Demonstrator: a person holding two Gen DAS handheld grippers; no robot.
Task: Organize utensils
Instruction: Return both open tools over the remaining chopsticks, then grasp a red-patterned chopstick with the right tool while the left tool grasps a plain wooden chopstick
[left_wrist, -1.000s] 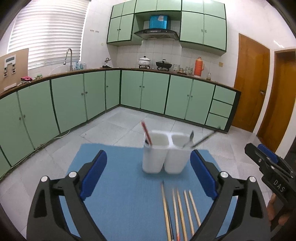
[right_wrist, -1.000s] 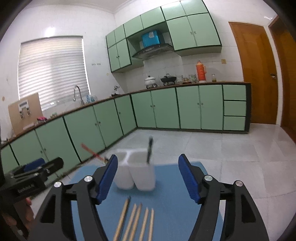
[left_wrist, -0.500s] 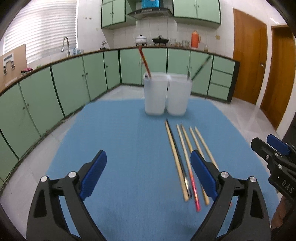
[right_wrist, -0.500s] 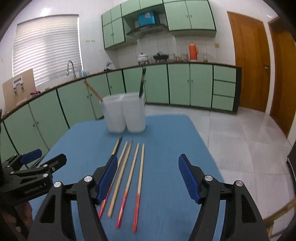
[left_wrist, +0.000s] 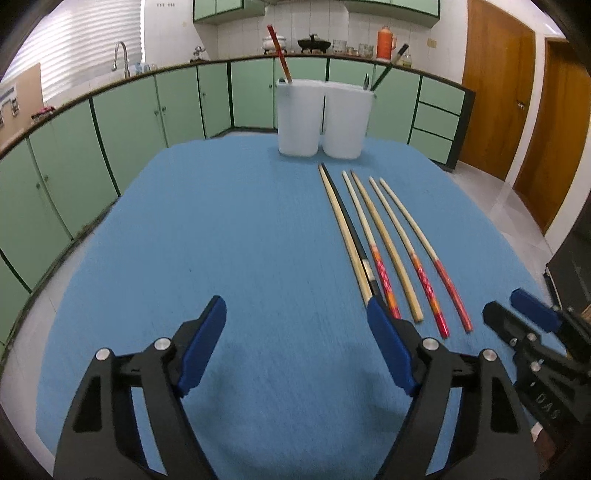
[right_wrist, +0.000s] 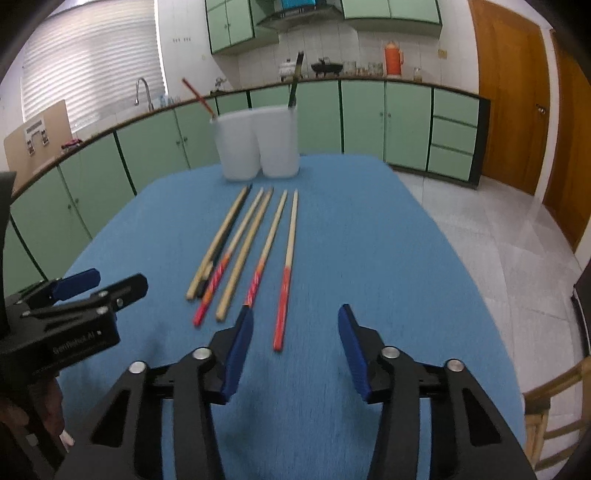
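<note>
Several chopsticks (left_wrist: 384, 236) lie side by side on a blue mat (left_wrist: 221, 240), some plain wood, some red-ended, one black. They also show in the right wrist view (right_wrist: 255, 243). A white two-compartment holder (left_wrist: 323, 118) stands at the far edge of the mat, with a red chopstick (left_wrist: 279, 53) in its left cup and dark utensils (left_wrist: 384, 75) in its right cup. My left gripper (left_wrist: 295, 343) is open and empty, left of the chopsticks' near ends. My right gripper (right_wrist: 293, 341) is open and empty, with the red end of the rightmost chopstick (right_wrist: 282, 314) between its fingers.
The blue mat covers a table whose edges (right_wrist: 491, 295) drop to a tiled floor. Green kitchen cabinets (left_wrist: 129, 122) run along the back and left. A wooden chair (right_wrist: 554, 417) stands at the table's right. Wooden doors (left_wrist: 495, 85) are at the right.
Both grippers have pulled back and dropped toward the mat's near side. The holder now looks farther off and the chopsticks' full length is in view. Both grippers stay open.
</note>
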